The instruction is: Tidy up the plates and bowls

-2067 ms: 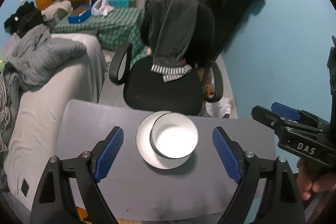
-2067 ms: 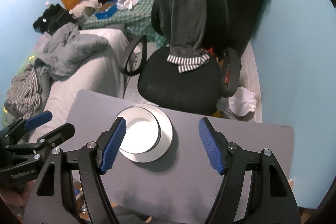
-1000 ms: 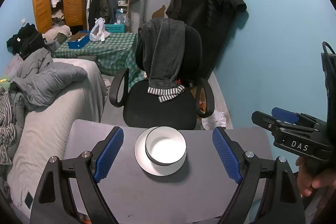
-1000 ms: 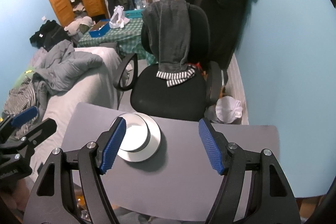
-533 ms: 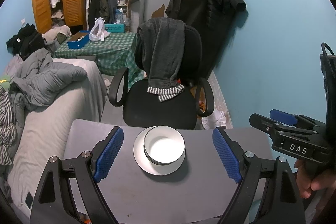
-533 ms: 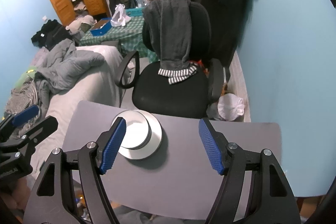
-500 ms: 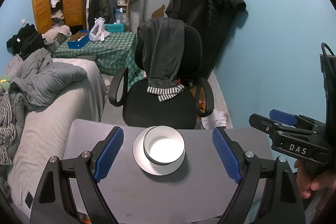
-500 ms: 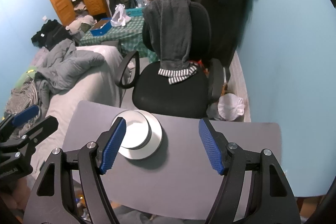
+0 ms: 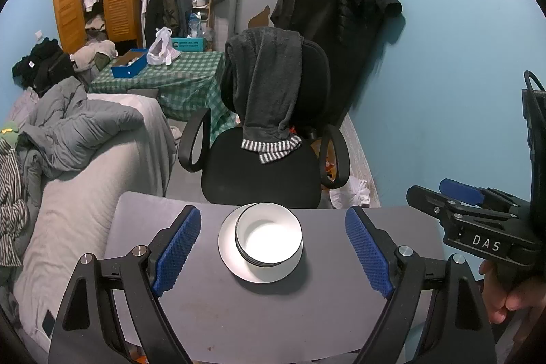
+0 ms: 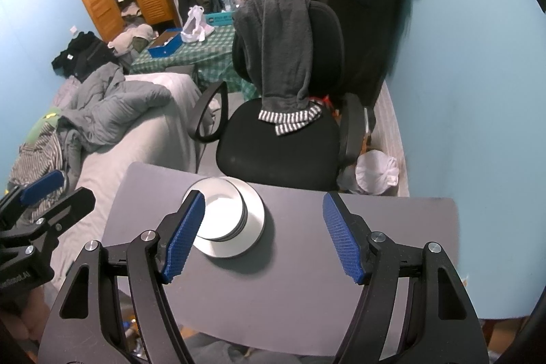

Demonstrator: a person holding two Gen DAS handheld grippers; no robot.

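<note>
From the left wrist camera, the left gripper (image 9: 273, 248) hangs above the near side of the grey table (image 9: 204, 312) with its blue pads wide apart and nothing between them. Framed in that gap sits a stack of white bowls (image 9: 268, 234) nested on a white plate (image 9: 239, 261), off-centre toward the plate's far right. I judge the dishes are already gathered into one pile, which would explain why the gripper stands off instead of reaching in. How many bowls are nested is hard to tell; the rim lines suggest two or three. The right gripper (image 9: 467, 210) shows at the right edge, held in a hand (image 9: 505, 292).

From the right wrist camera, the right gripper (image 10: 264, 234) is also spread apart and empty, well back from the dishes. The bowls (image 10: 223, 214) and plate (image 10: 252, 210) lie near the table's (image 10: 375, 210) far edge, just before an office chair (image 10: 283, 142).
</note>
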